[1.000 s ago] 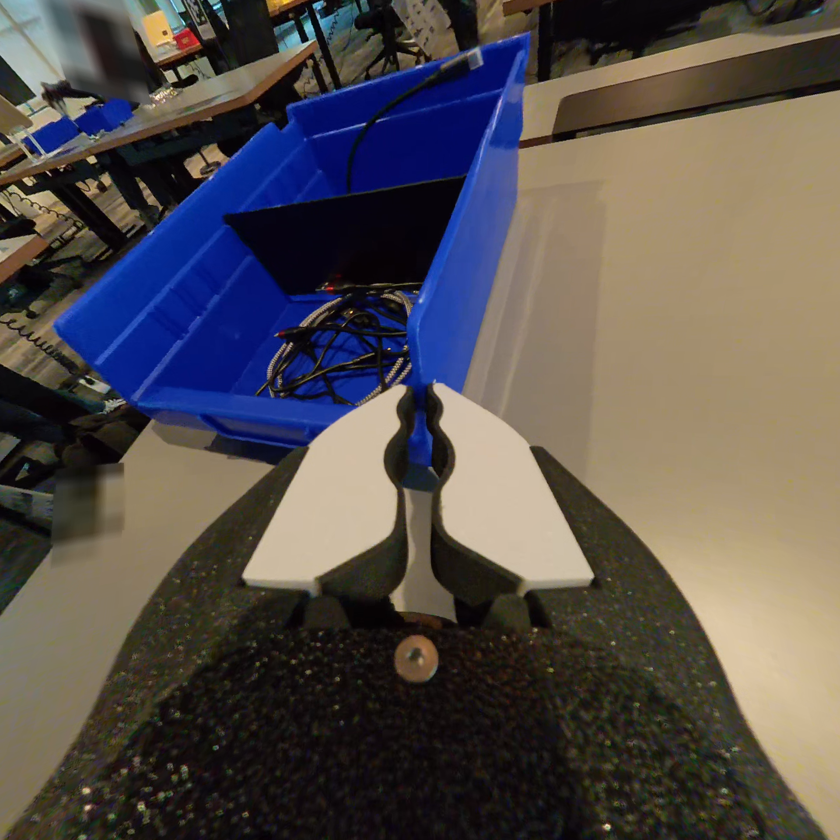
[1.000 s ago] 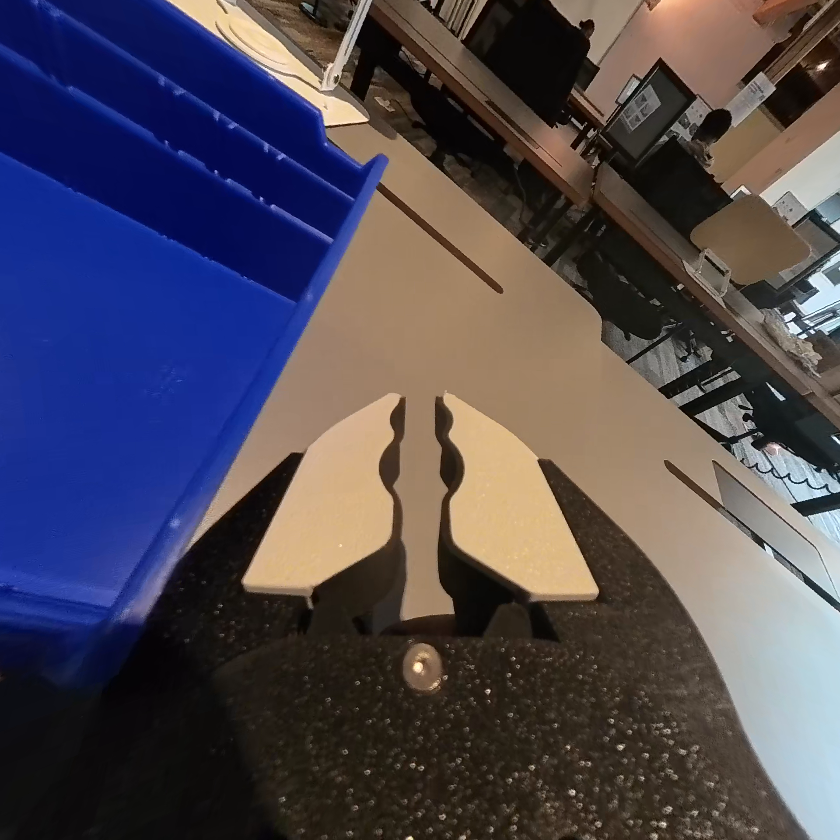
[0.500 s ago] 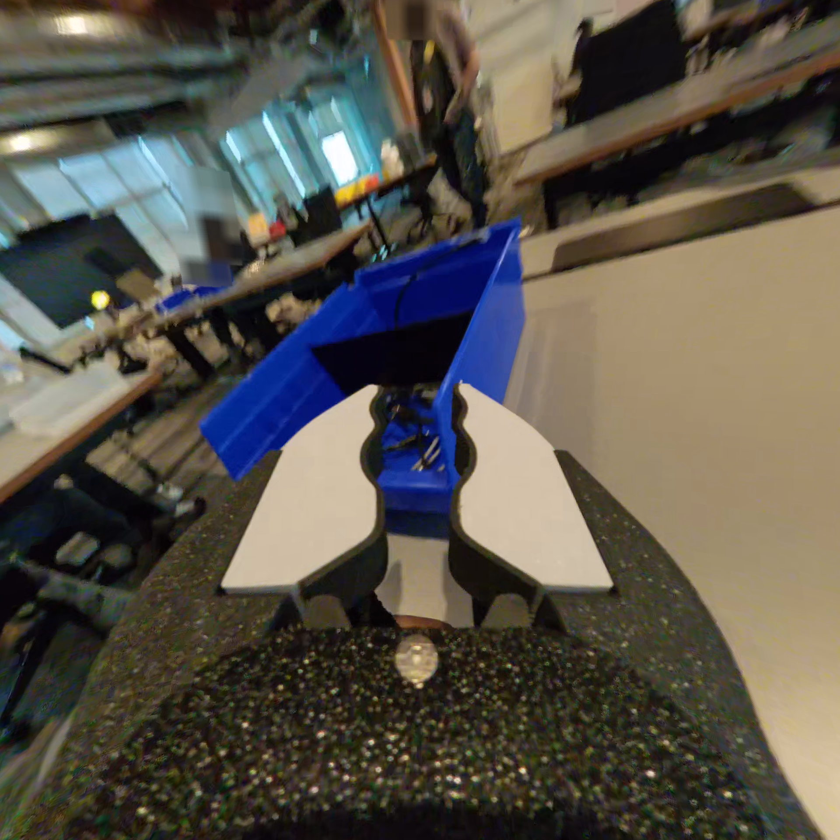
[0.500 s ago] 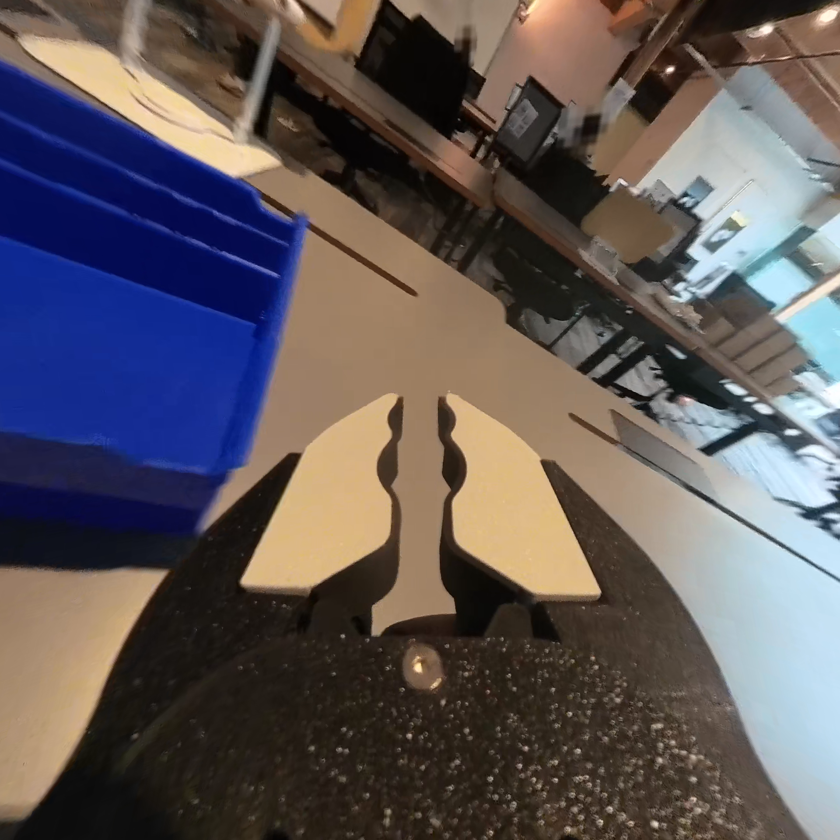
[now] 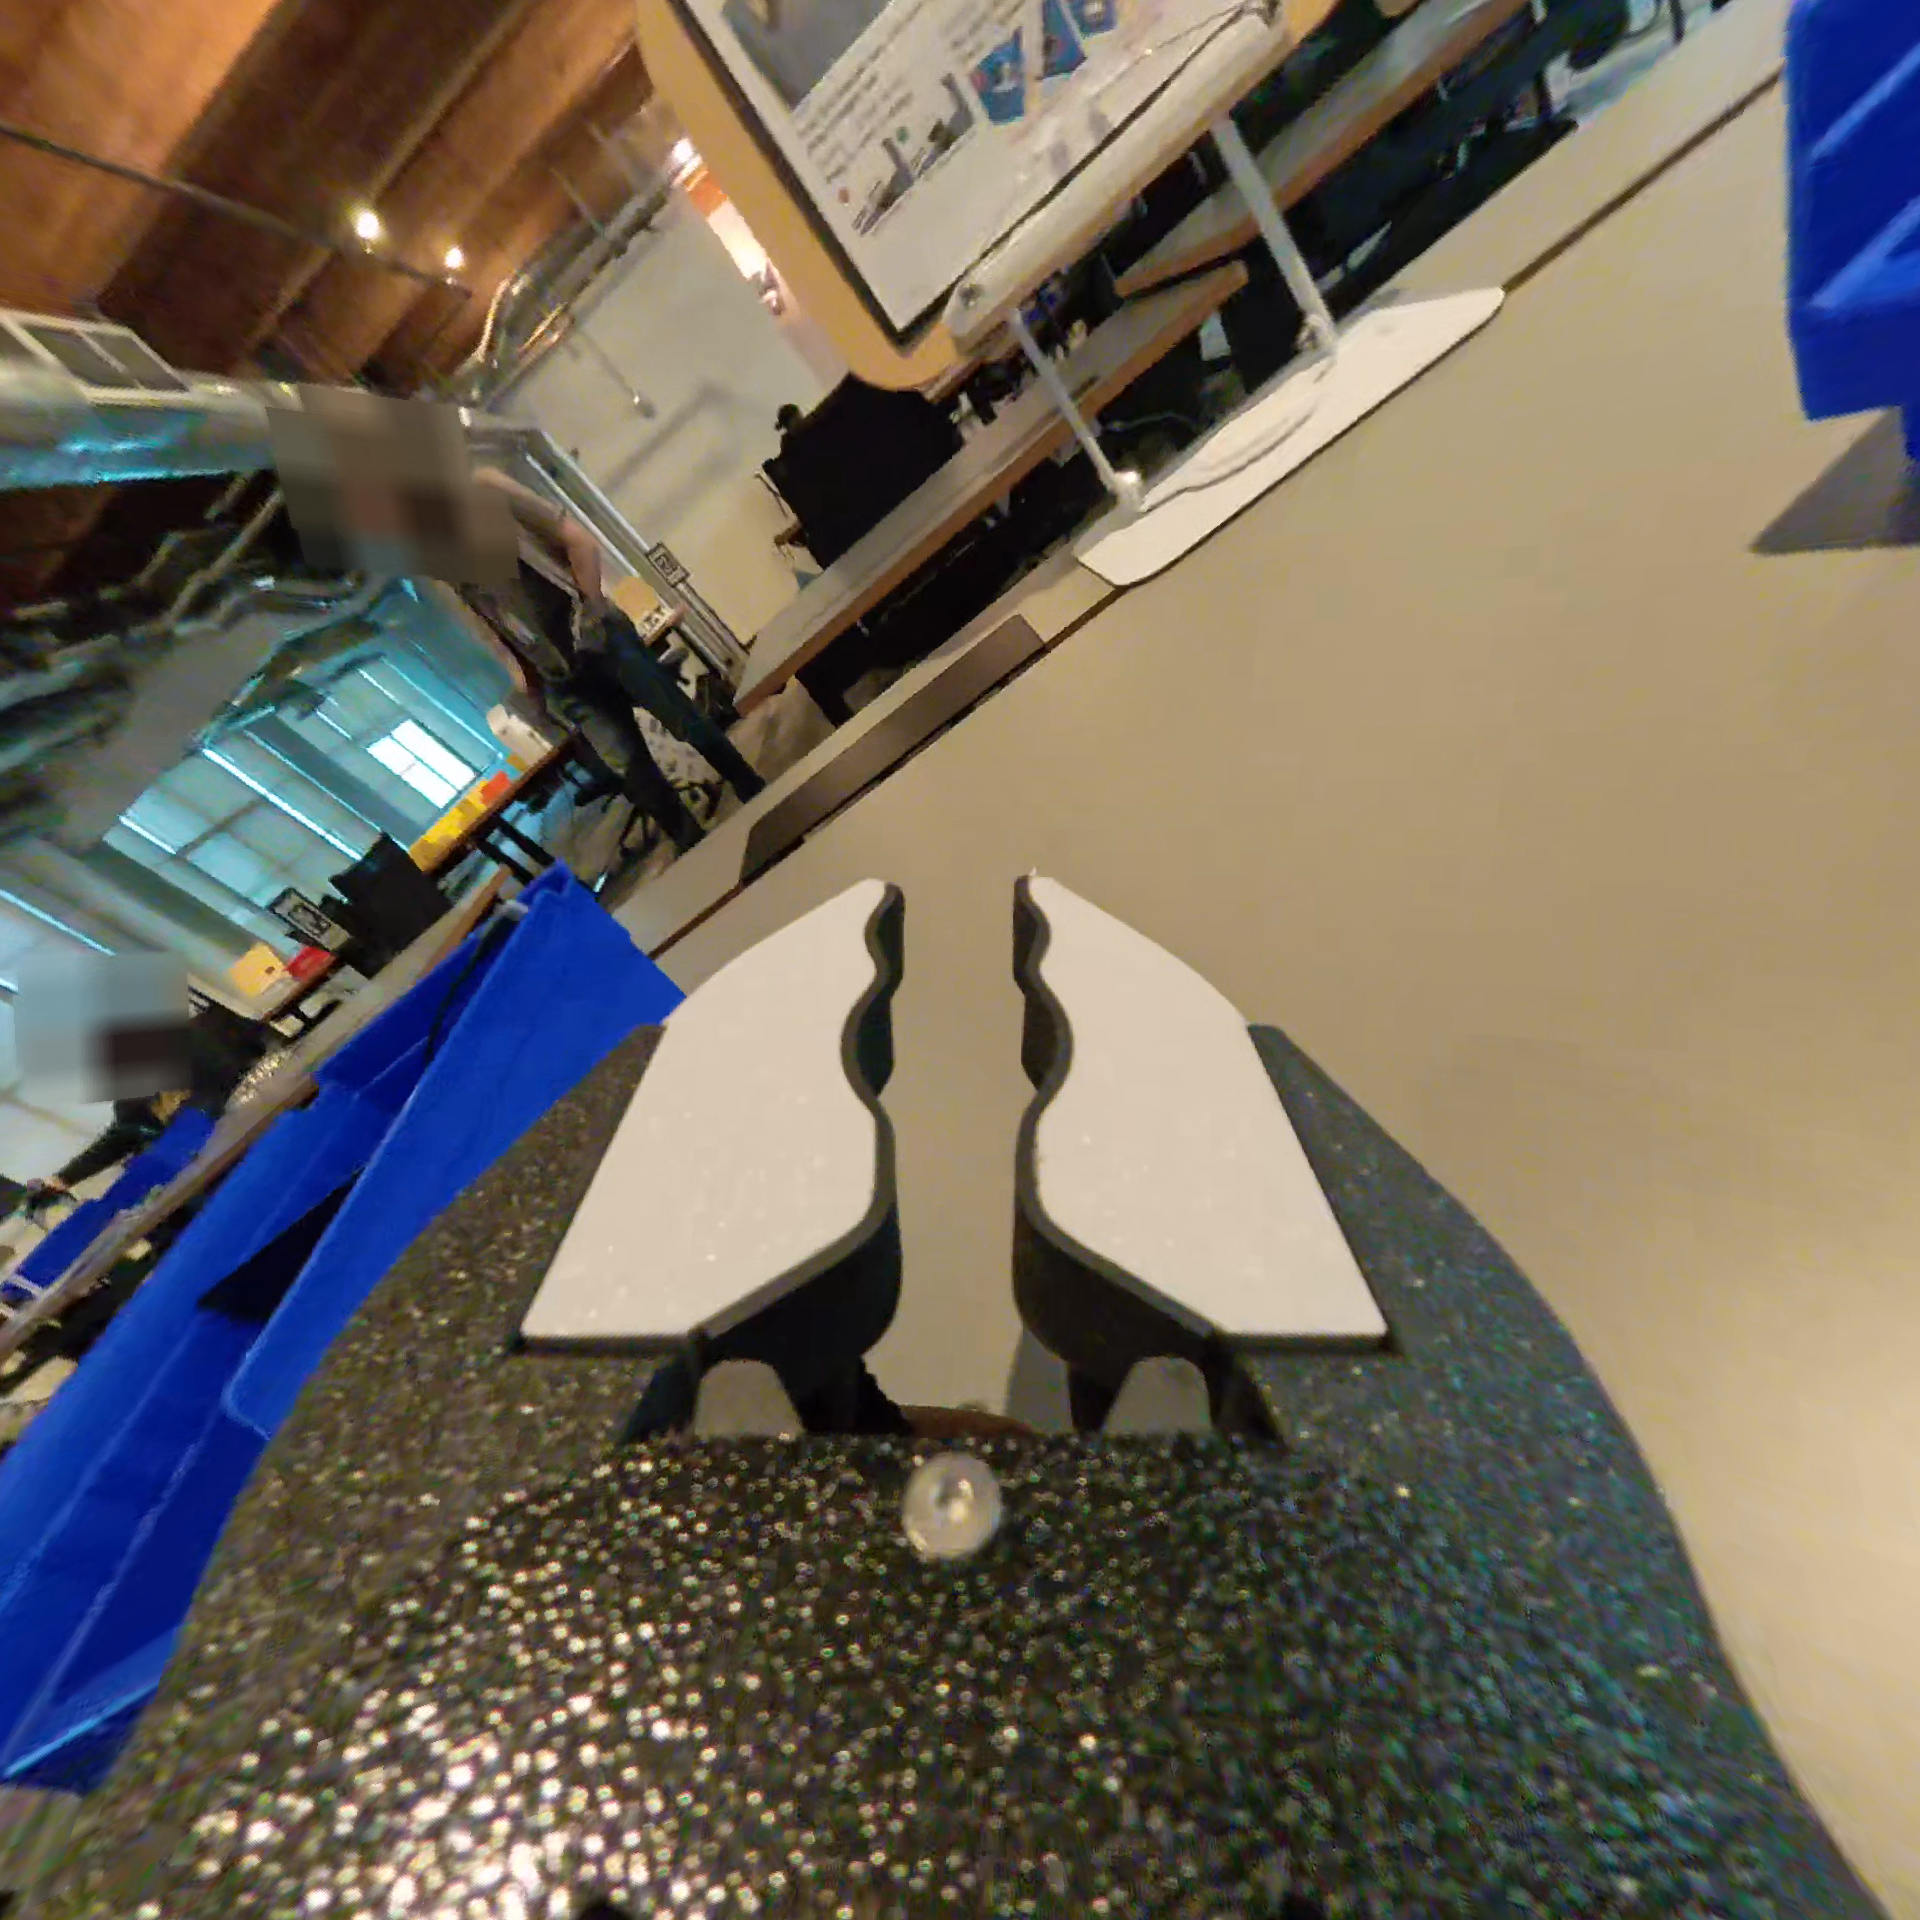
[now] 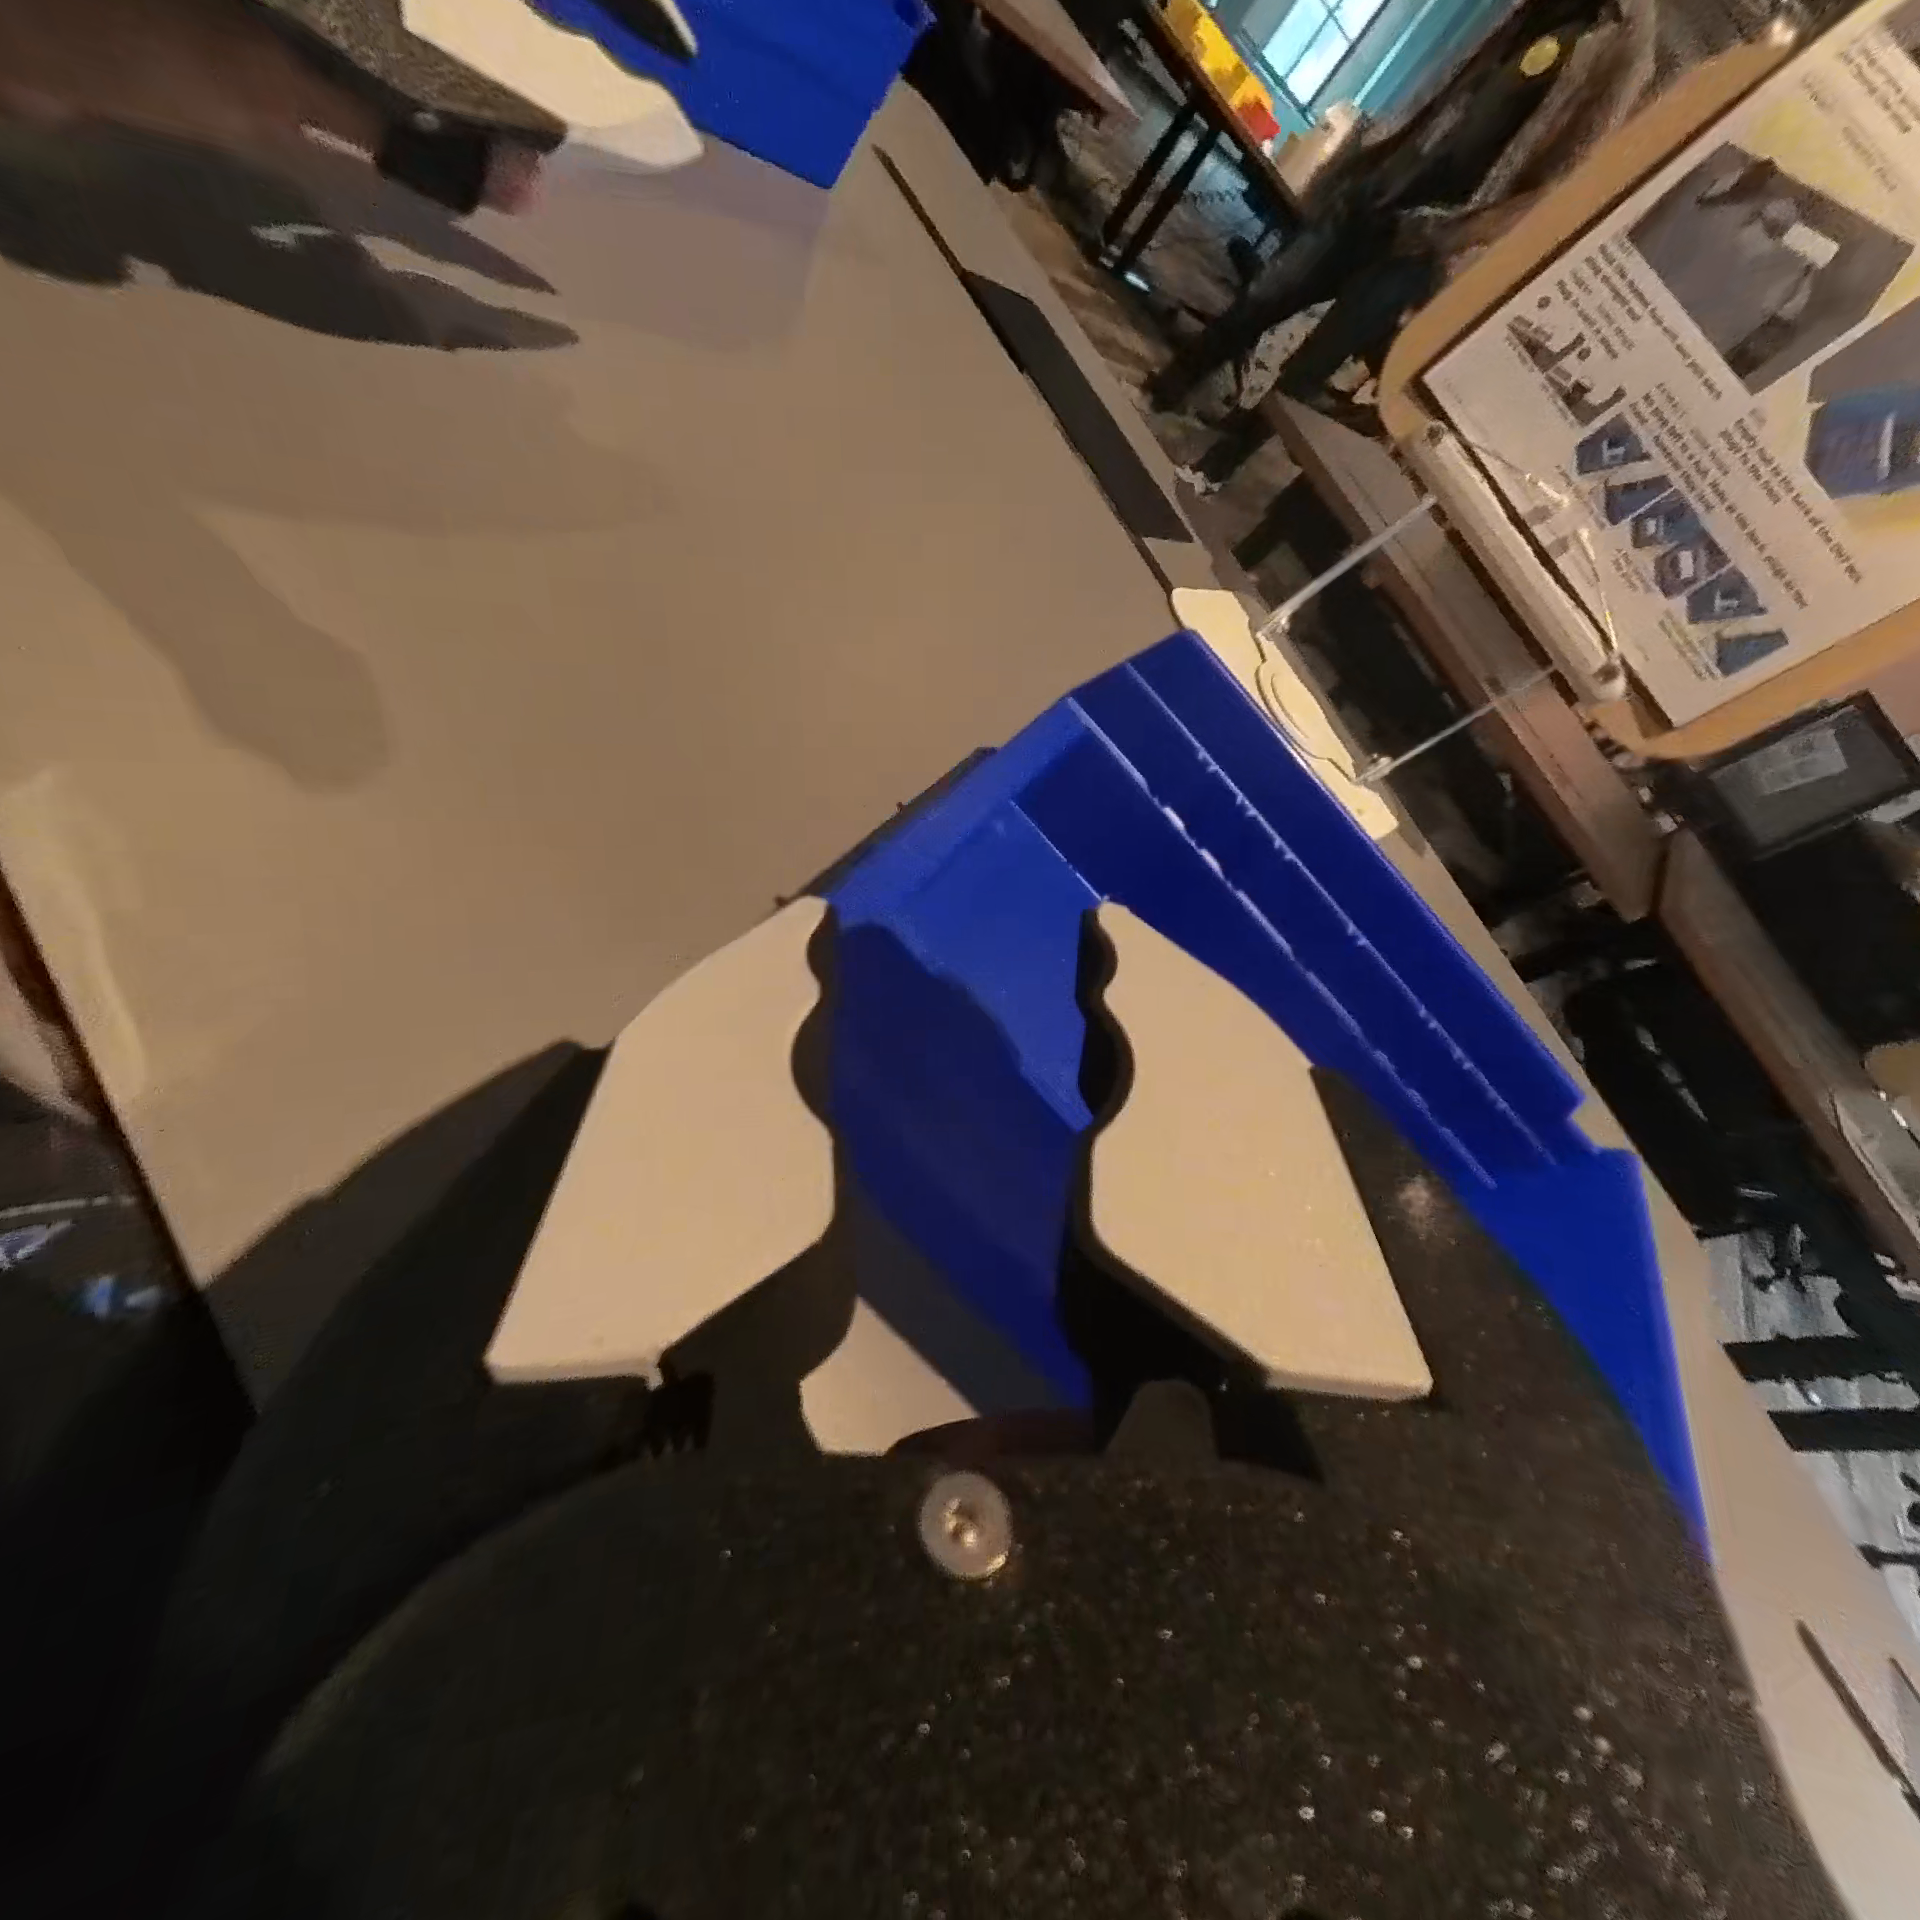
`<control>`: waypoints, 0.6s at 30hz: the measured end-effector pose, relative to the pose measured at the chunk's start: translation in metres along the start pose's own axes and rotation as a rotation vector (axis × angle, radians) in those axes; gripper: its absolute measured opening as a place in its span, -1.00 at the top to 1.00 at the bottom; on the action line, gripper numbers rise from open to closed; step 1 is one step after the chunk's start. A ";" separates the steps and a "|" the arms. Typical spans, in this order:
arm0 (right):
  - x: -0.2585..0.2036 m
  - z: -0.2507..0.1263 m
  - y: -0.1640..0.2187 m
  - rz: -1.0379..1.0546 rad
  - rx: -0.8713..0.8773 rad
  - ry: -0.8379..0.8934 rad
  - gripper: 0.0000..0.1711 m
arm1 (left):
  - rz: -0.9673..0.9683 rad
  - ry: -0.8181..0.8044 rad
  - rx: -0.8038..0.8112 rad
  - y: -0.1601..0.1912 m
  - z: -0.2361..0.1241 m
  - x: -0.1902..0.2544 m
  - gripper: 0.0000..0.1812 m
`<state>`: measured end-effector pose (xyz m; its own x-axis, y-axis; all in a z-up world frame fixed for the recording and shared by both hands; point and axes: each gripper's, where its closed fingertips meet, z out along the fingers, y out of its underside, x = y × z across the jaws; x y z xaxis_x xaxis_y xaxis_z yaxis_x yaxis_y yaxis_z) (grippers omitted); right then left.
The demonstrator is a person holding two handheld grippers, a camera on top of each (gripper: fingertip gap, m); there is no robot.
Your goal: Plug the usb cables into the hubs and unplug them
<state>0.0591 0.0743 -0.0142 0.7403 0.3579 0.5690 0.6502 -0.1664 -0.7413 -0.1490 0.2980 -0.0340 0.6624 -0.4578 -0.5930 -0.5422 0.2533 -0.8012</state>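
- Left wrist view: the left gripper is held parted, nothing between the fingers, aimed over bare table.
- A blue bin is seen low on the left of that gripper, just beside its body; a thin black cable is draped over the bin's edge. No hub or plug can be made out here.
- A second blue bin is cut off at the upper right edge, well apart from the fingers.
- Right wrist view: the right gripper is spread wide, empty. The near corner of a ribbed blue bin is framed between the fingers; contact cannot be told.
- That bin's long wall runs away to the right of the fingers. Its inside is hidden, so any contents cannot be confirmed.
- The other gripper's body shows blurred at the top left, beside the far bin.
- Judgement: plugging not started. Cables are expected in the bin left of the left gripper, so that gripper is taken as nearer; a swing left and down into the bin is called for.
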 end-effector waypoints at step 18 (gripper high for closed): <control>0.039 -0.035 0.087 -0.194 -0.424 -0.093 0.67 | -0.007 0.002 -0.144 0.034 -0.002 0.000 0.78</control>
<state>0.1506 0.0414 -0.0439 0.5924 0.4968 0.6342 0.8016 -0.4420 -0.4025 -0.1685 0.3046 -0.0607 0.6659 -0.4605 -0.5869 -0.6061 0.1247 -0.7856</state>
